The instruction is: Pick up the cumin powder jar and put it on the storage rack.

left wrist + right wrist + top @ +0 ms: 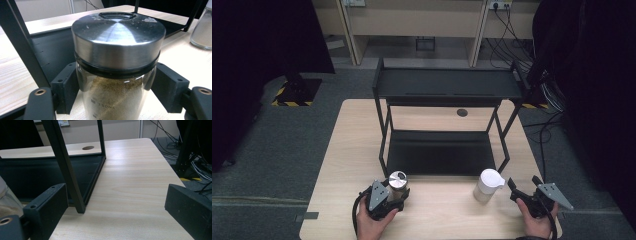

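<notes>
A glass jar (397,184) with a brushed steel lid stands on the table near the front left, upright and about half full of brown powder (117,97). My left gripper (393,194) is shut on the jar, one jaw on each side of the glass below the lid (117,35). A second jar (488,185), with a white lid, stands at the front right and also appears at the edge of the left gripper view (202,30). My right gripper (523,184) is just right of it, open, with only bare table between its jaws (117,202).
A black two-tier metal rack (447,85) stands at the middle of the light wooden table (352,150); its lower shelf (439,152) lies just behind both jars. One rack leg (67,170) rises close in front of the right gripper. A cable hole (462,112) is behind the rack.
</notes>
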### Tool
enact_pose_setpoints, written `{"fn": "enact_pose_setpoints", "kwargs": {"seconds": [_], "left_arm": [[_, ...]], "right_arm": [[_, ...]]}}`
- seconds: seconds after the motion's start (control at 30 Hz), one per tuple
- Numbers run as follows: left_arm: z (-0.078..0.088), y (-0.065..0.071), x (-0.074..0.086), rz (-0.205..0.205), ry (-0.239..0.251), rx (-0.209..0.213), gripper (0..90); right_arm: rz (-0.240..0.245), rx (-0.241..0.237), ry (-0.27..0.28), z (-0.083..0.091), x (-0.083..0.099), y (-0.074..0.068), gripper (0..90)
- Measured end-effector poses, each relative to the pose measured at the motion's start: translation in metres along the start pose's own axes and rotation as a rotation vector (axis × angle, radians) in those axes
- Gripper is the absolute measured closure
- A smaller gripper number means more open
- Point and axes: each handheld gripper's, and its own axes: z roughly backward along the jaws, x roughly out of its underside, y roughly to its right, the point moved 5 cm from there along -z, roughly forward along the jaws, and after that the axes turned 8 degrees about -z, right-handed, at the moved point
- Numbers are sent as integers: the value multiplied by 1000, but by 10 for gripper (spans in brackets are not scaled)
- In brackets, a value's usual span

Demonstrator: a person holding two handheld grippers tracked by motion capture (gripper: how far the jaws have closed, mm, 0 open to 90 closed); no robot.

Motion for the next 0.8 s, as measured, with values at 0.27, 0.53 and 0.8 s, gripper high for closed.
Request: {"fn": "enact_pose_setpoints", "kwargs": {"seconds": [0.27,0.53,0.8], "left_arm": [[0,0,0,-6,1,0,310],[-1,-2,1,-5,7,13,312],[8,-1,-4,-2,65,2,312]], "right_arm": [[1,0,-2,0,0,0,51],[3,-3,-3,0,0,0,51],[3,-3,-3,0,0,0,51]]}}
